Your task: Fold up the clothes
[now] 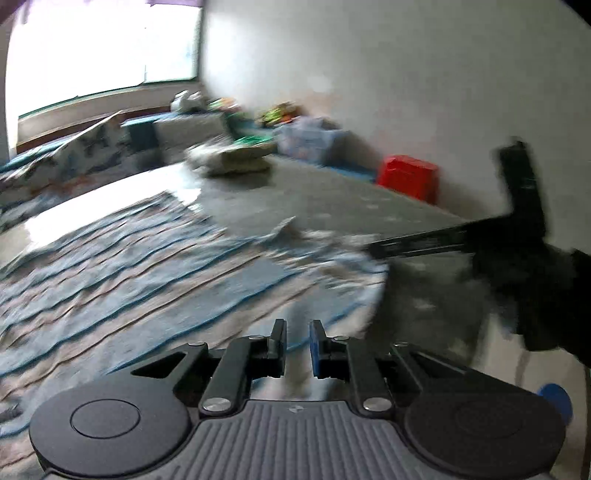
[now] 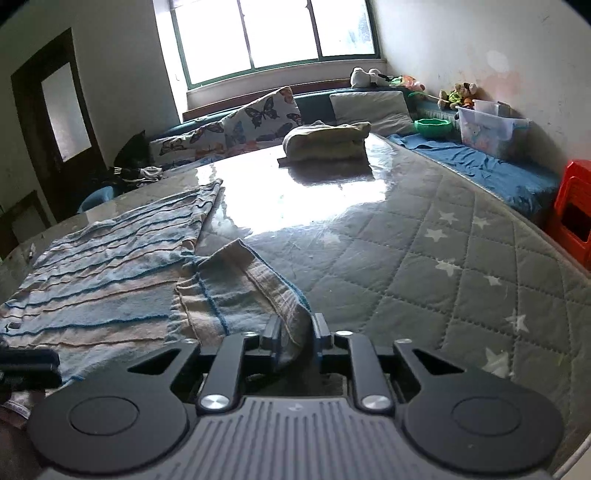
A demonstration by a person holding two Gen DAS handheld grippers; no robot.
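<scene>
Right gripper [image 2: 294,332] clamped on striped garment's [image 2: 110,273] sleeve cuff; left gripper [image 1: 297,341] nearly closed, grasp unclear through blur.

I'd keep the cuff pinched and carry it toward 10 o'clock across the garment, flat on the quilted star-print table cover [image 2: 443,236]. Folded cloth [image 2: 325,142] at 12, window [image 2: 277,33] behind, red stool [image 2: 572,218] at 3.

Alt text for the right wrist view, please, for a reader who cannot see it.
The right gripper is shut on a raised edge of a blue and beige striped garment that lies spread on a grey quilted, star-patterned table. Farther back sits a folded beige cloth, with butterfly cushions below a bright window.
</scene>
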